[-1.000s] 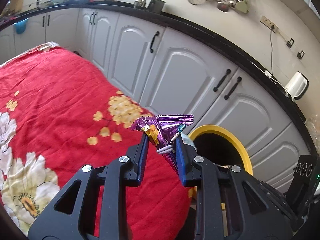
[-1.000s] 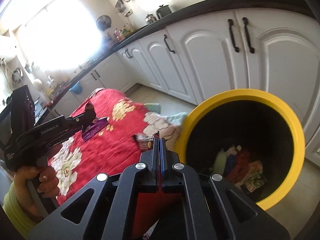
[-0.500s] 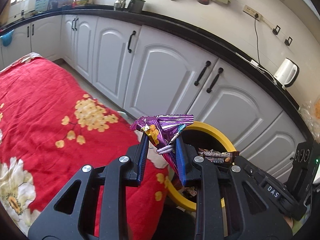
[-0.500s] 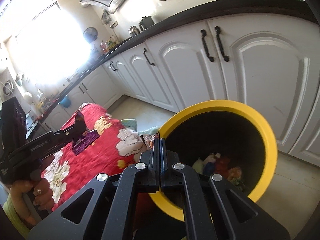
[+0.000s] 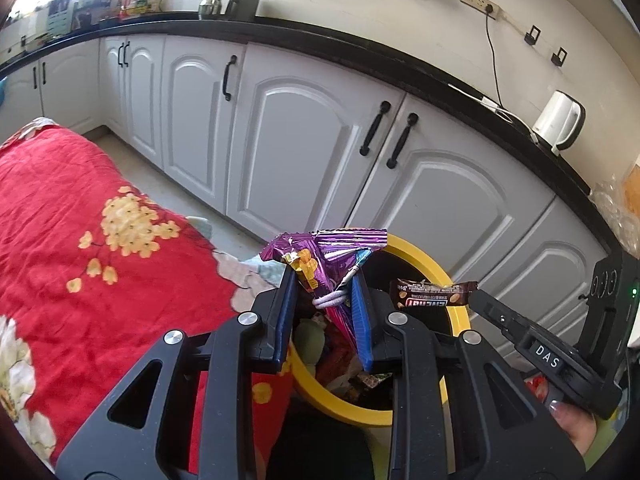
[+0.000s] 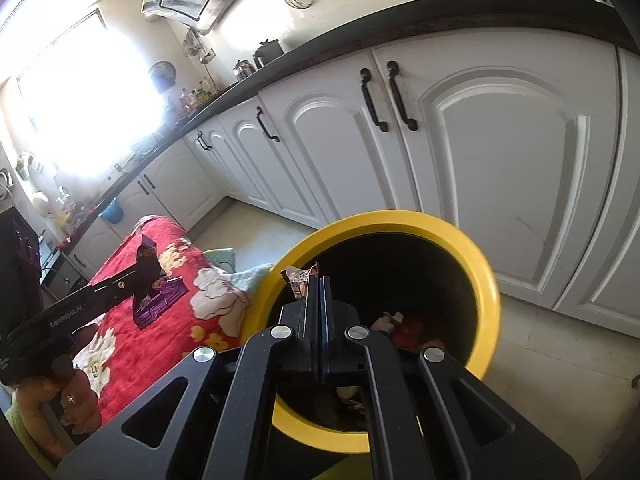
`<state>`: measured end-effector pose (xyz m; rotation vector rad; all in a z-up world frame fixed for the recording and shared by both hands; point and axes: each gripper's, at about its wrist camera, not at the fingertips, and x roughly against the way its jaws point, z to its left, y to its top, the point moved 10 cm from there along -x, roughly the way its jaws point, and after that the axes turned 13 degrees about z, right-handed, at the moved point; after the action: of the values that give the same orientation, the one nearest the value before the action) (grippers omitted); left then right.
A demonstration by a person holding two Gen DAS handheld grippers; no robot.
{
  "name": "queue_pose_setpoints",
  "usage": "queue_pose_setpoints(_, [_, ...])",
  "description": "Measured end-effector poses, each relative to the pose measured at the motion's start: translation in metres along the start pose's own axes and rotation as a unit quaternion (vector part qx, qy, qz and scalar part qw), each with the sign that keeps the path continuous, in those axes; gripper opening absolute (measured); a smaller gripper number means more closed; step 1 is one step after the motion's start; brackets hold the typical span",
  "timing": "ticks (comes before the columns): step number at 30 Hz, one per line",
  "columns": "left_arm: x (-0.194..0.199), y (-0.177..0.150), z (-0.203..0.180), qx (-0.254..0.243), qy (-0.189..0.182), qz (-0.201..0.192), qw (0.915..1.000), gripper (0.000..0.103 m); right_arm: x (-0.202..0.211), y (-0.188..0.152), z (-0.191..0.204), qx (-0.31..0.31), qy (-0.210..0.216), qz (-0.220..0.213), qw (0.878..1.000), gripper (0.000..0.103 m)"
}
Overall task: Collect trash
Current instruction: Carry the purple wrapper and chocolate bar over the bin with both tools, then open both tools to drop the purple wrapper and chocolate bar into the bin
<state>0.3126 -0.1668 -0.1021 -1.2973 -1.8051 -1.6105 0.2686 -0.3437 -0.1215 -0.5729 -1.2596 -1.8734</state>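
Note:
My left gripper [image 5: 325, 280] is shut on a crumpled purple foil wrapper [image 5: 328, 250] and holds it over the near rim of the yellow-rimmed black trash bin [image 5: 424, 258]. My right gripper [image 6: 319, 280] is shut on a brown candy-bar wrapper [image 6: 299, 278], held over the bin's opening [image 6: 400, 224]. The brown wrapper [image 5: 434, 295] and the right gripper [image 5: 476, 300] also show in the left wrist view. The left gripper [image 6: 146, 268] with its purple wrapper [image 6: 158, 300] shows in the right wrist view. Several pieces of trash [image 6: 396, 326] lie inside the bin.
A table with a red floral cloth [image 5: 80, 240] stands left of the bin. White kitchen cabinets [image 5: 304, 148] under a black counter run behind the bin. A white kettle [image 5: 558, 120] sits on the counter. Pale tiled floor [image 6: 560, 380] surrounds the bin.
Both grippers have moved from over the red cloth toward the bin. The brown wrapper is now over the bin's opening and the purple wrapper is at its rim.

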Motion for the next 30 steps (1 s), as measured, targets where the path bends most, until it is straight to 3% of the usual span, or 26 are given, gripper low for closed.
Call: queue_pose_setpoints(30, [-0.054,-0.032,-0.043,-0.046,-0.007,0.058,0.9972,0.020,-0.021,-0.026,-0.049,-0.017,-0.034,0.054,0.998,0.001])
